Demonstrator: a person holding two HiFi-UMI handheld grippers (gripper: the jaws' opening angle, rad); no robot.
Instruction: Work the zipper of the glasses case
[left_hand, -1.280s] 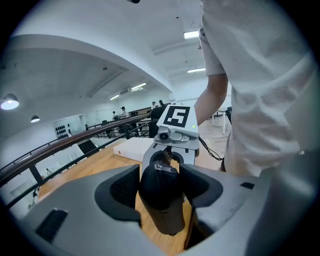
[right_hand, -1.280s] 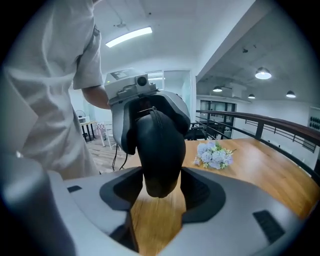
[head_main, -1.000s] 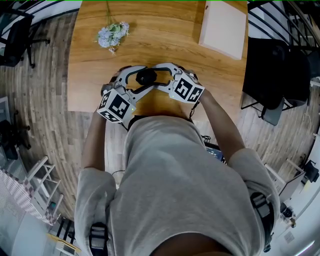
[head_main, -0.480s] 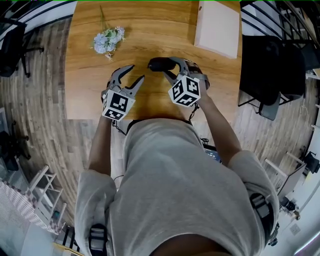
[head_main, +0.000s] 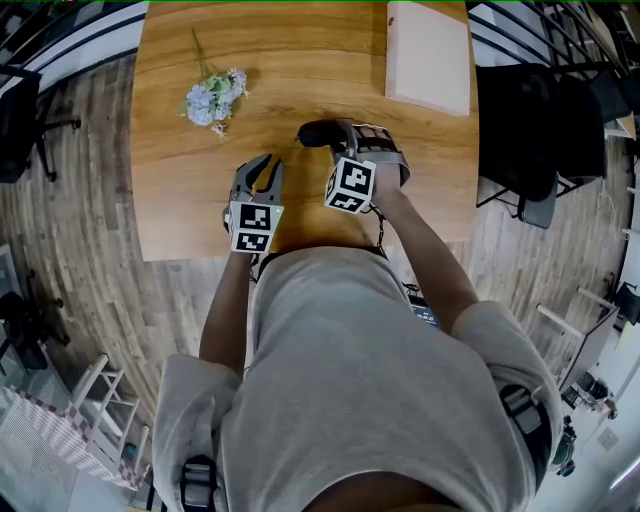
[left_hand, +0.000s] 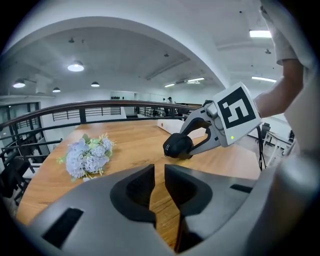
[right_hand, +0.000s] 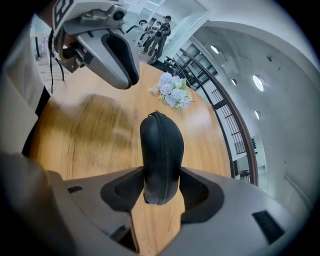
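Our right gripper (right_hand: 162, 181) clamps the glasses case (right_hand: 161, 145) by one end, over the table (head_main: 190, 210) ahead of us. Our left gripper (left_hand: 159, 172) has just been closing to a narrow slit with nothing in it. Pinched at one end only, the case could twist or slip free once the zipper is tugged. The right gripper view shows the zipper seam; the head view gives just a dark lump.

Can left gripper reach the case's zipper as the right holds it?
Probably yes: the right gripper holds the glasses case with its zipper seam exposed, only bare table between it and the left gripper, whose empty jaws have just been closing.
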